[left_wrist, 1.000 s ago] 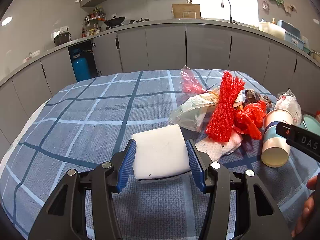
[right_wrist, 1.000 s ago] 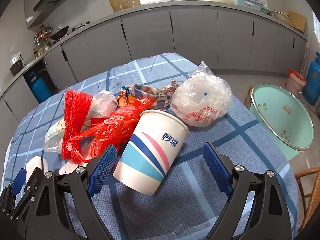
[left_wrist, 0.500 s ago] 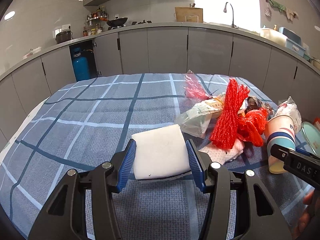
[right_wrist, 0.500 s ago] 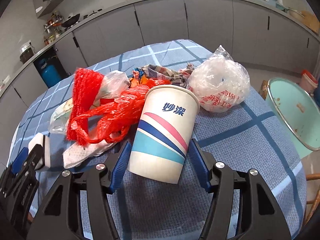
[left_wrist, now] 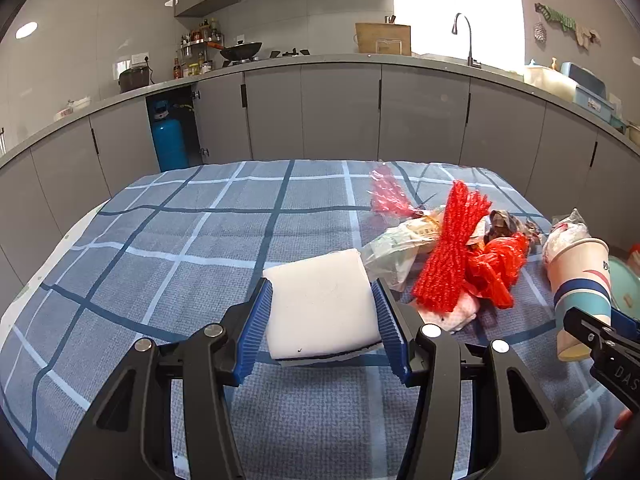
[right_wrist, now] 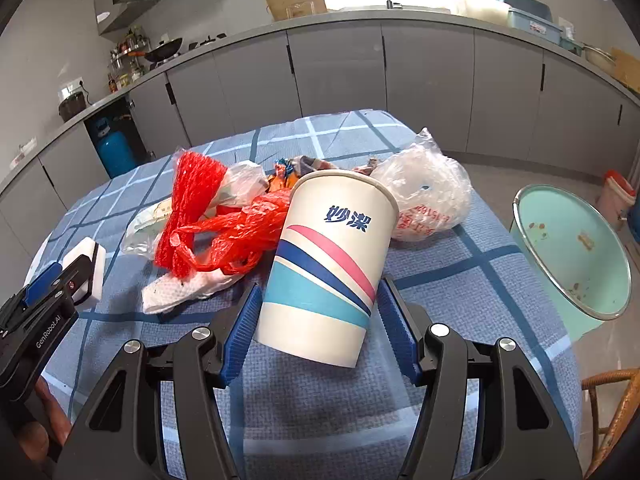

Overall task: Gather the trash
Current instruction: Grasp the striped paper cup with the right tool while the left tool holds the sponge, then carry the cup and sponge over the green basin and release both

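My left gripper (left_wrist: pixel 322 320) is shut on a white sponge block (left_wrist: pixel 320 304) and holds it just above the blue checked tablecloth (left_wrist: pixel 168 248). My right gripper (right_wrist: pixel 320 320) is shut on a striped paper cup (right_wrist: pixel 328 264), lifted and tilted; the cup also shows in the left wrist view (left_wrist: pixel 580 284). A trash pile lies on the table: red mesh netting (right_wrist: pixel 192 200), a red plastic bag (right_wrist: pixel 240 236), a clear plastic bag (right_wrist: pixel 424 192), a white tissue (right_wrist: pixel 180 290) and crumpled wrappers (left_wrist: pixel 508 222).
A light green bin (right_wrist: pixel 576 248) stands on the floor right of the table. A wicker chair edge (right_wrist: pixel 612 408) is at lower right. Grey kitchen cabinets (left_wrist: pixel 340 112) run behind, with a blue gas cylinder (left_wrist: pixel 170 142) at left.
My right gripper closed on the paper cup and lifted it off the table. My left gripper kept its hold on the sponge and rose slightly.
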